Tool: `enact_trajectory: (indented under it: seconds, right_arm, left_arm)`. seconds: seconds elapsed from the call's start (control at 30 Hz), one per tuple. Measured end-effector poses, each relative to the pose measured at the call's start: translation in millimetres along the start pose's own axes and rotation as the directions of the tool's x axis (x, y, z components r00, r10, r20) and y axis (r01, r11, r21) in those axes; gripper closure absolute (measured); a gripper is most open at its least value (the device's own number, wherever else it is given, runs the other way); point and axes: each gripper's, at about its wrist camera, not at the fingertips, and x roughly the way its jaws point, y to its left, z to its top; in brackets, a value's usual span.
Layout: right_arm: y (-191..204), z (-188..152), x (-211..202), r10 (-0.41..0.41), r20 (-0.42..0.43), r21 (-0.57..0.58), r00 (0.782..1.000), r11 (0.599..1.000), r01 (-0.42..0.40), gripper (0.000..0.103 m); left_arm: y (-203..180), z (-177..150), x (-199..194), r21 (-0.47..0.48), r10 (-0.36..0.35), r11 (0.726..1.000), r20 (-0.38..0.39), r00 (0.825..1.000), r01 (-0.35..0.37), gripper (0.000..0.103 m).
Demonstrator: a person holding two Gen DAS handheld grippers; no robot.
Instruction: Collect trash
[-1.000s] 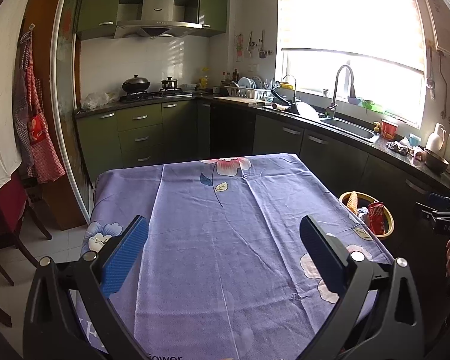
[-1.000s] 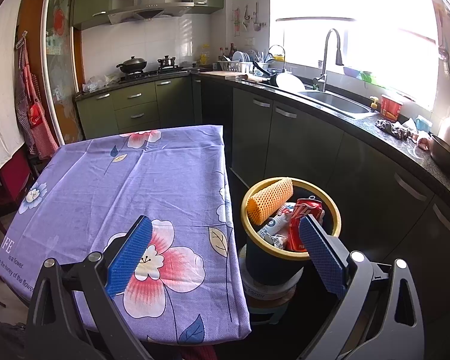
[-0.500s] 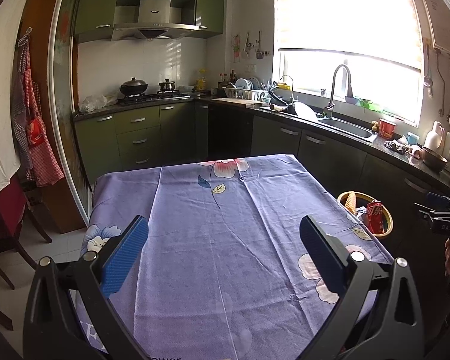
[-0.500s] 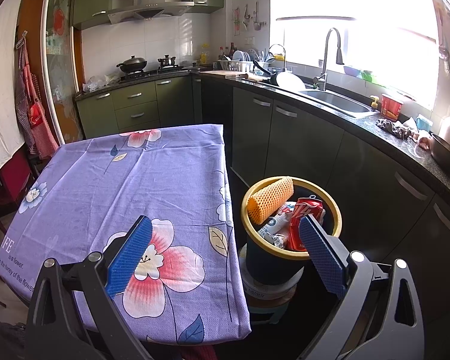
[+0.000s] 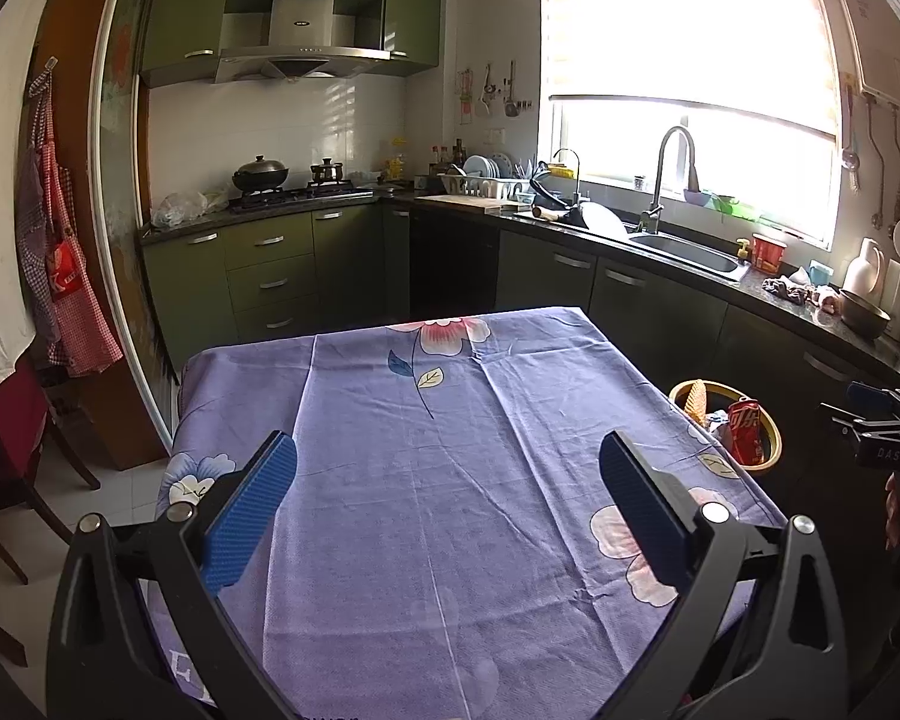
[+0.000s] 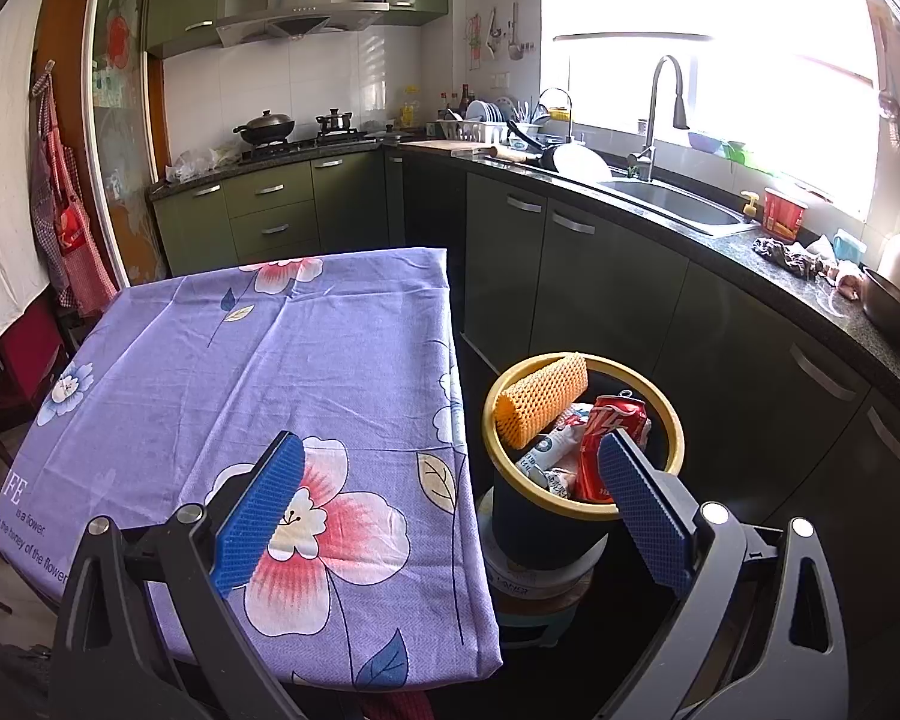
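Two grippers are seen, each with its blue-padded jaws spread wide and nothing held between them. The left gripper (image 5: pixel 447 498) is poised above the worktop covered by a purple floral tablecloth (image 5: pixel 438 480), whose surface is seen bare of loose items in both views. The right gripper (image 6: pixel 450 492) is held over the worktop's near right corner, its right jaw above the rim of the round dark bin with a yellow rim (image 6: pixel 672 426), which stands just beside the worktop's right edge on what appears to be a stack of low tubs, though that part is dim. Inside the bin the collected trash is seen: an orange foam net sleeve (image 6: pixel 543 399) is leaned against the rim on the side nearest the worktop, a red drink can (image 6: pixel 609 444) is stood upright beside it, and crumpled white wrappers (image 6: pixel 555 450) are lodged between the two. In the left wrist view the same bin (image 5: pixel 771 438) is partly hidden behind the worktop's right edge. Beyond the worktop, dark green kitchen cabinets (image 6: pixel 270 210) are ranged along the wall.
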Motion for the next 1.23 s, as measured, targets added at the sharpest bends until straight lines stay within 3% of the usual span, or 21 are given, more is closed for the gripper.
enact_trajectory:
  seconds: [0.4, 0.83, 1.1, 1.23]
  right_arm:
    - [0.1, 0.2, -0.1, 0.0, -0.001, 0.0, 1.0, 1.0, 0.0, 0.006]
    - [0.4, -0.4, 1.4, 0.001, -0.004, 0.001, 1.0, 1.0, -0.001, 0.006]
    - [3.1, -3.6, 9.9, 0.008, -0.013, -0.001, 1.0, 1.0, -0.008, 0.006]
    - [8.4, 2.5, 28.4, 0.032, -0.032, -0.002, 0.999, 0.999, -0.032, 0.006]
  left_arm:
    - [2.2, -0.7, 4.9, -0.019, -0.05, 0.999, -0.024, 0.998, 0.049, 0.007]
    - [2.2, -0.1, 8.6, -0.011, -0.024, 1.0, -0.007, 1.0, 0.023, 0.007]
    - [1.3, 0.8, 24.9, 0.006, 0.002, 1.0, -0.061, 0.998, -0.001, 0.007]
    - [8.2, 2.4, 51.6, 0.017, 0.008, 1.0, -0.12, 0.993, -0.006, 0.007]
